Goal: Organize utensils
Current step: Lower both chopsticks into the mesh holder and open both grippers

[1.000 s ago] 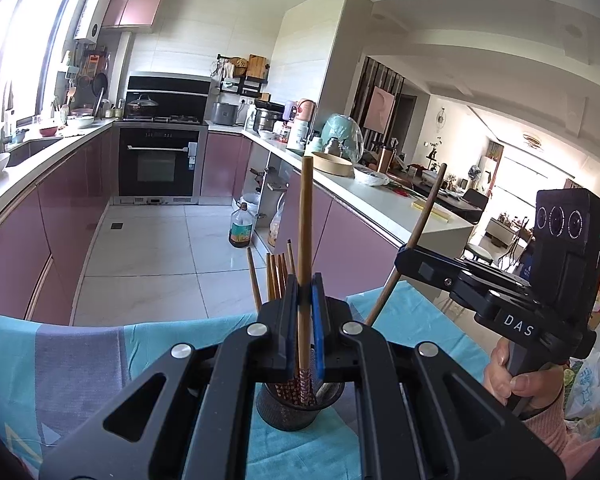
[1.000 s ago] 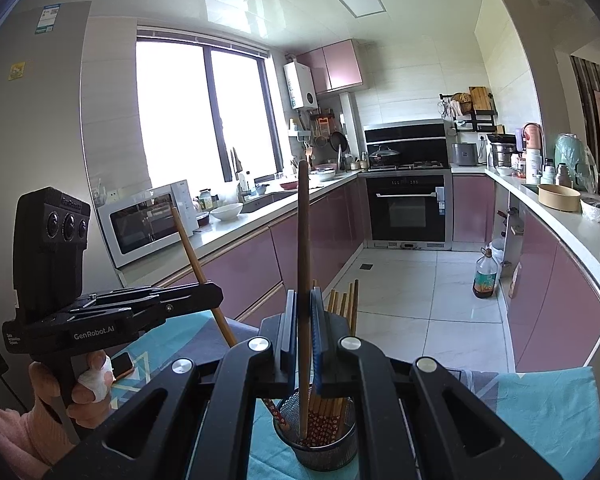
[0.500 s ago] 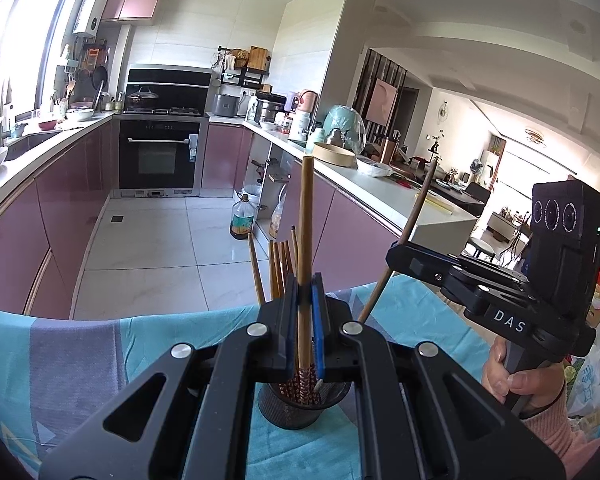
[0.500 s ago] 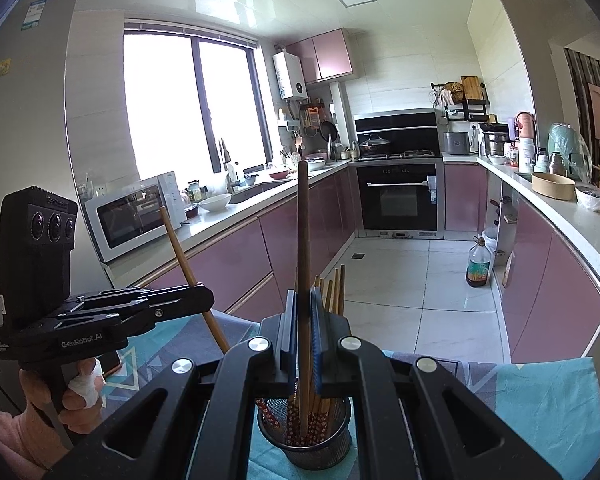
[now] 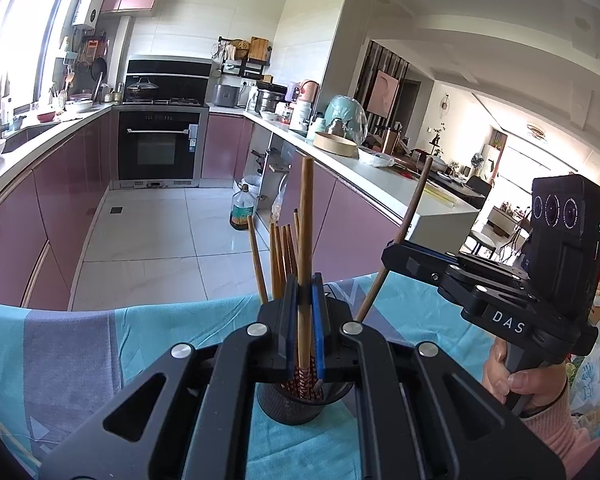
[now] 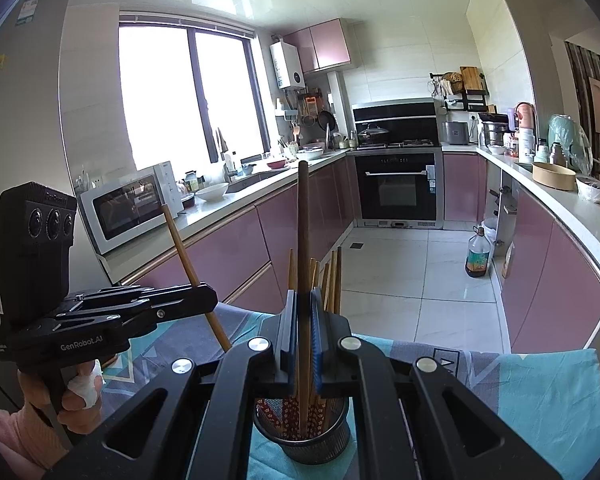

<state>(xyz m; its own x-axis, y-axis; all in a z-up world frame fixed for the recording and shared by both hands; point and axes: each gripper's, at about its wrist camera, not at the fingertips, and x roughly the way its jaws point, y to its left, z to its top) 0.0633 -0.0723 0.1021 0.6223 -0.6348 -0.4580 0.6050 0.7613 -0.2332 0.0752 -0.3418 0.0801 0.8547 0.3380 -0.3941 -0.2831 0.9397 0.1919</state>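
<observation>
The black mesh utensil holder [image 6: 300,436] sits low in the centre of the right wrist view on the teal patterned cloth [image 6: 540,392], packed with wooden chopsticks [image 6: 332,276] standing tips-down. The right gripper [image 6: 303,344] is clamped on one dark chopstick [image 6: 302,220], held upright, its lower end inside the holder. In the left wrist view the left gripper [image 5: 305,332] is pinched tight on a lighter chopstick [image 5: 306,216], also upright over the same holder [image 5: 296,404].

Against a second ago, the holder shows a touch more from behind the left gripper's jaws and sits a little higher in frame; both grips are unchanged, both sticks as upright as before, and the two tools have barely shifted.

Now the edges: the far edge of the cloth [image 5: 148,312] runs across mid-frame, with tiled floor [image 5: 156,232] dropping away behind it. To the right of the left view, the other gripper [image 5: 404,256] hangs just beside the holder, a hand [image 5: 516,384] wrapped on its handle. The mirror case sits lower left in the right view, where the left tool's body [image 6: 100,320] crowds that side. Above both sticks there is free air.
</observation>
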